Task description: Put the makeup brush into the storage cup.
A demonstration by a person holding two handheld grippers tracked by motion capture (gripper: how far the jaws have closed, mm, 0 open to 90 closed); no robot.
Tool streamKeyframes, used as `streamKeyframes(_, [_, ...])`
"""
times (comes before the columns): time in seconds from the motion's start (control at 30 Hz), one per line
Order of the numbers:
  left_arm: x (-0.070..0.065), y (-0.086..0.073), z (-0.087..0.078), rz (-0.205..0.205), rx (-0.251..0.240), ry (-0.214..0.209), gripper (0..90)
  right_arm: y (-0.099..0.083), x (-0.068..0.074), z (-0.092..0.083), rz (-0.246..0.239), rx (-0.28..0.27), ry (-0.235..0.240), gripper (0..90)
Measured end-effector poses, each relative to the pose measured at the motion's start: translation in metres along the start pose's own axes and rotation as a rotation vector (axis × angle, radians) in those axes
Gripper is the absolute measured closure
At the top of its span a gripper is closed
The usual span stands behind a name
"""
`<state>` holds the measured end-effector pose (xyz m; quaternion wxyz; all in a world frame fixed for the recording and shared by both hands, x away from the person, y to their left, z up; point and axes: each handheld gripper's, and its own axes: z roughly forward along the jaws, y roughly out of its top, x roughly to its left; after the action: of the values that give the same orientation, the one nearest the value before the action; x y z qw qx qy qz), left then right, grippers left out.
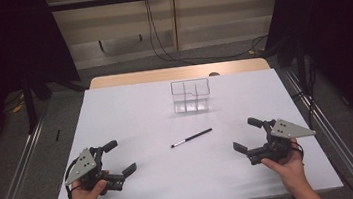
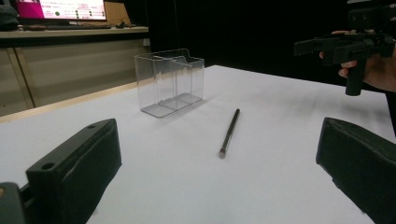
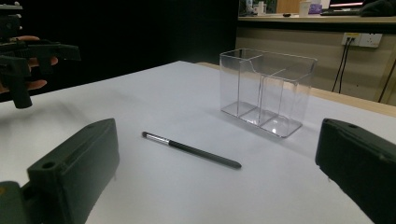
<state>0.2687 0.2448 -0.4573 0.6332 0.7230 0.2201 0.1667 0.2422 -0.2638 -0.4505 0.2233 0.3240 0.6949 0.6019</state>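
So we've got our left gripper [image 1: 119, 158] and right gripper [image 1: 247, 134] sitting low at the near corners of the white counter [image 1: 130, 110], one in each hand, both with jaws spread wide and nothing between them. In the left gripper view the two black jaws stand well apart at the bottom, and the right gripper [image 2: 322, 44] hangs off to the upper right, gripped by fingers [image 2: 373, 70]. Same deal mirrored in the right gripper view, where the left gripper [image 3: 56, 51] floats at the upper left. Between the two of us, roughly mid-counter, lies a slim black brush [image 1: 192, 137] flat on the surface, touching neither gripper, its pale metal tip pointing toward our left side and the dark handle angling away to the right. Further back, well apart from the brush, stands a clear plastic organizer [image 1: 191, 96] with a few upright compartments, all looking bare, near the far edge. Beyond that there's the wooden strip of the counter's rim [image 1: 161, 75] and some cables [image 1: 157, 36] along the wall.
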Motion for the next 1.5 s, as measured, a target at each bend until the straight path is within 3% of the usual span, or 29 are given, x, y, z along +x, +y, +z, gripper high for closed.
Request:
streamKeyframes(0.47, [0.0,0.0,0.0,0.0,0.008,0.001,0.0,0.005,-0.001,0.014,0.006,-0.012,0.009,0.0])
streamKeyframes(0.97, [-0.001,0.0,0.001,-0.003,0.007,-0.002,0.0,0.012,0.01,0.046,0.0,0.007,0.063,0.0])
streamKeyframes(1.5, [-0.001,-0.002,0.0,-0.009,0.012,0.004,0.0,0.018,0.013,0.071,0.008,0.014,0.089,0.0])
